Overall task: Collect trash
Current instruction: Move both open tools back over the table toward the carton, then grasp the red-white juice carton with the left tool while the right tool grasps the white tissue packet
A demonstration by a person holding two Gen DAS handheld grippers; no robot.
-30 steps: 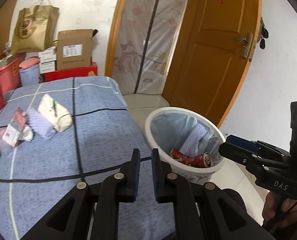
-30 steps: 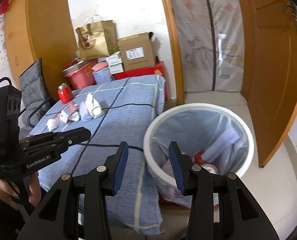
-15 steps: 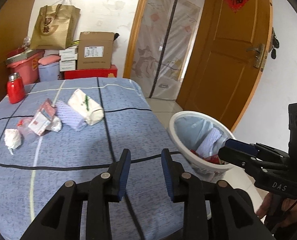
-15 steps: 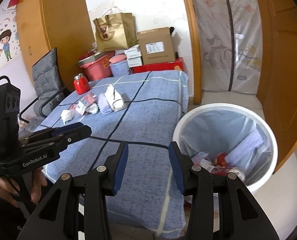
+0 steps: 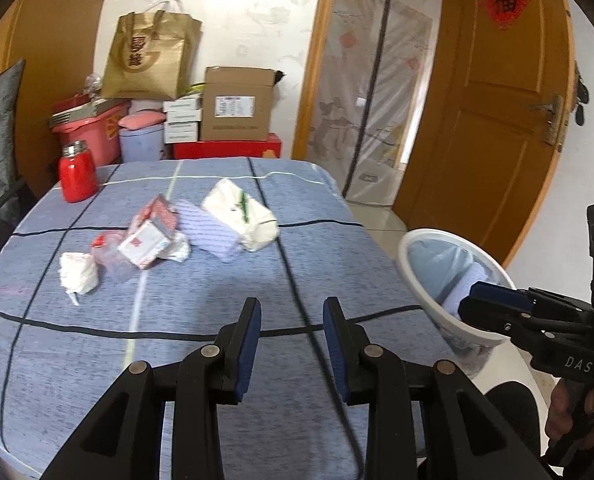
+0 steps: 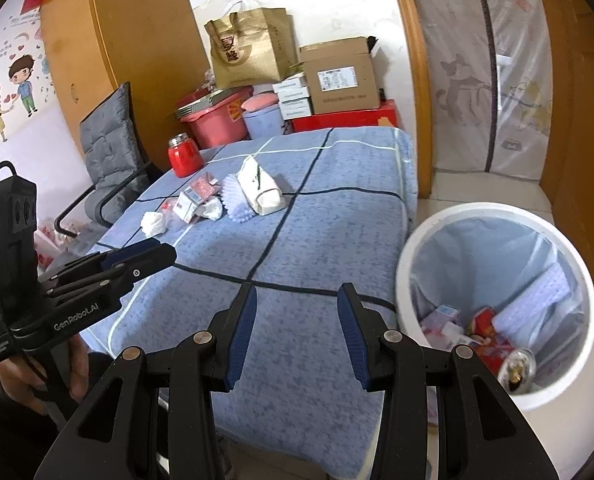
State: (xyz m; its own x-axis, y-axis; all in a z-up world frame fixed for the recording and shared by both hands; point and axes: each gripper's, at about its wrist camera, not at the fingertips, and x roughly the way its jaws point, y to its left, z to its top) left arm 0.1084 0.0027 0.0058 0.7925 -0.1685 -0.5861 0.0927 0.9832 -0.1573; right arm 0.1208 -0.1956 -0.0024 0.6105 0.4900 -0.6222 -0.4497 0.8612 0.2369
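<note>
Fingers (image 5: 252, 320) of the left gripper (image 5: 292, 320), previously nearly clenched, now released and empty, have swung from the bin (image 6: 425, 240) toward worktop (image 5: 217, 300) trash (image 5: 153, 240); right gripper (image 6: 297, 320) likewise released.

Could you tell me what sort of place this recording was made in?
Most likely a lived-in room at home: a table under a blue checked cloth beside a wooden door, boxes and a gift bag stacked by the wall, cartoon wall stickers.

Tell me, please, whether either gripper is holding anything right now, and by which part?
Nothing is held. The left gripper and the right gripper are both open and empty above the blue checked tablecloth.
</note>
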